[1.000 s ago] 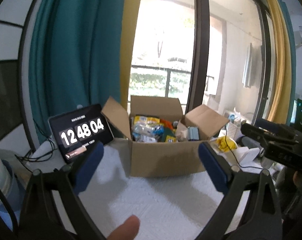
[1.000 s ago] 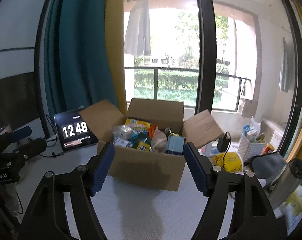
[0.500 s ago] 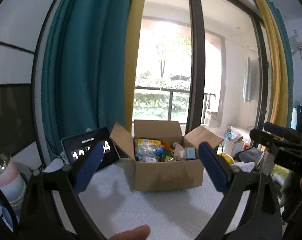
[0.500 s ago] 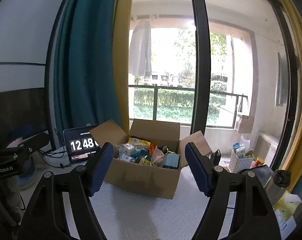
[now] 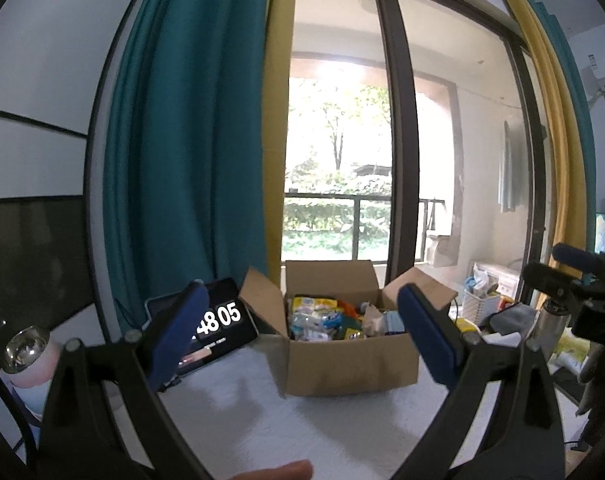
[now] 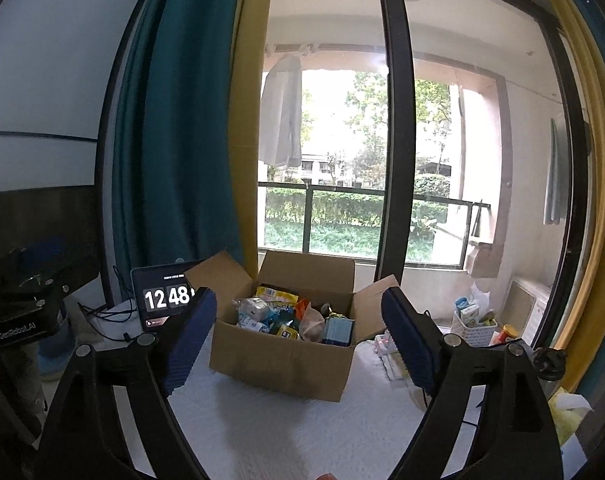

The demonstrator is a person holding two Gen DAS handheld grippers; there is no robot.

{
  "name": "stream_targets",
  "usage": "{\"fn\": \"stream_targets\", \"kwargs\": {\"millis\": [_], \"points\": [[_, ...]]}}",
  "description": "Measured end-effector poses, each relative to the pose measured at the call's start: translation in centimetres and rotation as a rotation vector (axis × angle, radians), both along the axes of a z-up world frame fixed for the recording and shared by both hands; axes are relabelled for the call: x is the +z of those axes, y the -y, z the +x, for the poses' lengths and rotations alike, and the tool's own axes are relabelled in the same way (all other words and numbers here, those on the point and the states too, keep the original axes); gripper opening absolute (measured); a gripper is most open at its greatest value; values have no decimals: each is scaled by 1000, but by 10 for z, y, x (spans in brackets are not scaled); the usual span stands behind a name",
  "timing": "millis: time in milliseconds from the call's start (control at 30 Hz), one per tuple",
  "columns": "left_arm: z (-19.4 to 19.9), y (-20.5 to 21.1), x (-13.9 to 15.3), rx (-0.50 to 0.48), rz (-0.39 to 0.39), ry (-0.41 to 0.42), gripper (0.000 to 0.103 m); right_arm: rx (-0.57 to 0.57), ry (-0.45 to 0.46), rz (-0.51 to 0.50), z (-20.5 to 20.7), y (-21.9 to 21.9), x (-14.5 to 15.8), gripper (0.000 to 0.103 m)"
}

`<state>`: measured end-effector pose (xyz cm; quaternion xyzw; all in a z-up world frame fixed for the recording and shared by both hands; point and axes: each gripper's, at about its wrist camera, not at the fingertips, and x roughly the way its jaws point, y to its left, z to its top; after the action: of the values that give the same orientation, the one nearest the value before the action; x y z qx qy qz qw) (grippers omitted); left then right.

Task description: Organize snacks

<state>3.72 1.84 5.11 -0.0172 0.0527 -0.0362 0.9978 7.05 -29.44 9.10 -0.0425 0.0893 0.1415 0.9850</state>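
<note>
A tall glass balcony door (image 6: 334,140) fills the background, with teal and yellow curtains (image 5: 190,140) drawn to its left and greenery beyond the railing. In front of it lies a counter (image 5: 322,432) covered by a white textured cloth.

In the left wrist view, the cardboard box (image 5: 350,356) sits at about 6 o'clock from the frame's centre, flaps open, resting on the cloth. Snacks (image 5: 326,320) in yellow, blue and orange wrappers are piled inside it; individual packets are too small to identify. At 9 o'clock from the box stands a tablet clock (image 5: 222,324), partly covered by a blue pad, reading "48 05".

The left gripper (image 5: 300,340) is held above the cloth, short of the box, its fingers spread wide apart and gripping nothing. The right gripper (image 6: 298,340) does likewise in its own view: fingers wide apart, framing the box (image 6: 286,356) without touching it.

At 3 o'clock from the box in the right wrist view, a white basket (image 6: 472,326) holds small cartons. A pink cup (image 5: 26,364) stands at the far left of the left view.
</note>
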Motion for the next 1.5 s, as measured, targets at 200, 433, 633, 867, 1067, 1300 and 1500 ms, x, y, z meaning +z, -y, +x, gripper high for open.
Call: {"fn": "stream_targets", "kwargs": {"millis": [200,433,633,867,1067,1300,1500], "points": [[-2,0,3,-13,1,6,97,-20,8,3,0,1,3,87],[-2,-1,3,-15,-3,0,97,-32,3,1,1,1,2,88],[-2,0,3,-15,-2,-1,97,-36,8,0,0,1,4,88],[-2,0,3,-11,-2,-4,97,-41,8,1,-1,2,4,88],[-2,0,4,-9,1,-3,97,-43,7,1,-1,2,4,88],[-1,-1,3,-7,0,-4,97,-44,6,1,-2,2,4,88],[-1,-2,2,-2,1,-3,97,-50,3,1,-2,3,4,88]]}}
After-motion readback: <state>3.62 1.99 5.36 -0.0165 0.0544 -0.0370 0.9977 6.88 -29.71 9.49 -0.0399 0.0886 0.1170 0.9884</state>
